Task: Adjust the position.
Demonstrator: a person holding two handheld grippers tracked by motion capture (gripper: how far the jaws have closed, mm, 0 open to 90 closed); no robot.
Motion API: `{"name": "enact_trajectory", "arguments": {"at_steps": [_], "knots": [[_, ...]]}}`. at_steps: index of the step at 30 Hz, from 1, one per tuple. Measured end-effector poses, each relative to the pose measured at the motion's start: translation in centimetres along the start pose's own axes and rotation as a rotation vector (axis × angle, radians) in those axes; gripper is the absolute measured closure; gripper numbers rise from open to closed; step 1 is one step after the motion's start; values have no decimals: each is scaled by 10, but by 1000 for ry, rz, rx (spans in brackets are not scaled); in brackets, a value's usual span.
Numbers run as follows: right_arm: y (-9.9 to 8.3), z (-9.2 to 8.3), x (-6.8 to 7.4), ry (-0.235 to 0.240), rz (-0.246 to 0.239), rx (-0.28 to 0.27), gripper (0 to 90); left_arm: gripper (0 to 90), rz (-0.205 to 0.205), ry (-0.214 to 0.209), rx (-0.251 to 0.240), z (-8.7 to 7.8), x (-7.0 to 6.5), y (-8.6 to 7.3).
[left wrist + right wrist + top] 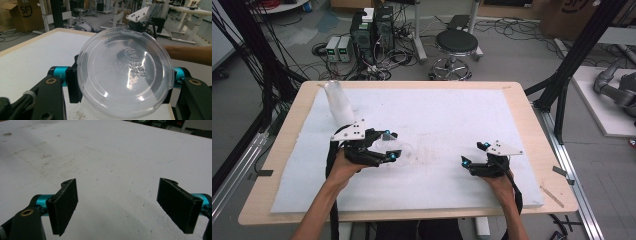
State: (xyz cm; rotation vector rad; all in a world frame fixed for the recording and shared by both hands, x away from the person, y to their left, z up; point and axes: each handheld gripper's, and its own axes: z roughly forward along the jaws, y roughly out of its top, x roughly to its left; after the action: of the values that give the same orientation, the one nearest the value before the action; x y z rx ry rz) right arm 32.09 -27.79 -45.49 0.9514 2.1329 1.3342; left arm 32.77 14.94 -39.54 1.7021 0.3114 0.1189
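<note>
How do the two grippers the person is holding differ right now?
The left gripper has its jaws closed on a clear plastic lid; the right gripper holds nothing, its jaws spread wide over the bare white mat. The left sits near a clear bottle, the right on open mat. Both are black with teal fittings and a grey plate on top.

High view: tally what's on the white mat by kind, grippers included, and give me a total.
Grippers: 2, the left gripper and the right gripper
Clear plastic lid: 1, held in the left gripper
Clear plastic cup: 1, standing at the mat's far left
Total: 4
</note>
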Motion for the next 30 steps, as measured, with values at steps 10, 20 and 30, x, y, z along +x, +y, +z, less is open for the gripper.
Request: {"name": "enact_trajectory", "arguments": {"at_steps": [10,20,30], "knots": [[3,-4,0,56,-35,-25,172,380,3,-21,-7,0,0,0],[45,-17,10,318,-60,-103,172,380,-9,-62,-50,2,-1,1],[77,-10,20,490,-129,-119,173,380,-8,-98,-72,9,-5,8]]}}
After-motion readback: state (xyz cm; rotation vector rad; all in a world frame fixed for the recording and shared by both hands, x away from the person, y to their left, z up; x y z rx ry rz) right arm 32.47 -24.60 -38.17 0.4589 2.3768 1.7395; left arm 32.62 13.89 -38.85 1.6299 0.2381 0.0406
